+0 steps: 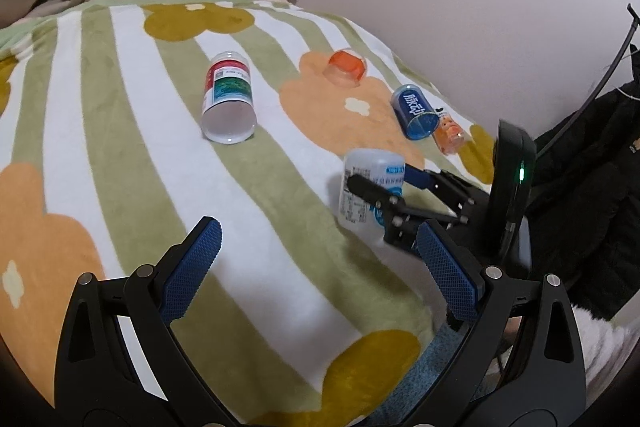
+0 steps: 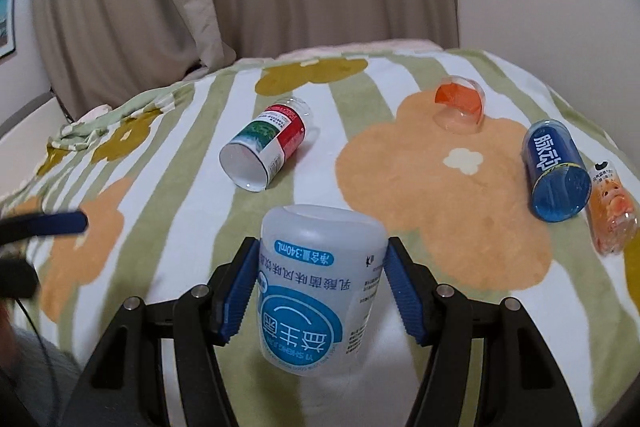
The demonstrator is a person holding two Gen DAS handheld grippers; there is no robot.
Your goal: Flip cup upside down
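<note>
A white translucent cup with a blue label (image 2: 320, 291) stands between the fingers of my right gripper (image 2: 320, 287), its print upside down and its closed end up. The blue pads press both its sides, so the gripper is shut on it. It also shows in the left wrist view (image 1: 366, 187), with the right gripper (image 1: 384, 183) around it, close over the blanket. My left gripper (image 1: 320, 259) is open and empty, hovering over the blanket to the cup's left.
On the striped flower blanket (image 2: 440, 195) lie a red-green-white cup on its side (image 2: 266, 149), a clear orange cup (image 2: 460, 105), a blue cup on its side (image 2: 556, 171) and a small orange bottle (image 2: 612, 215). Curtains hang behind; a dark coat (image 1: 580, 195) is at right.
</note>
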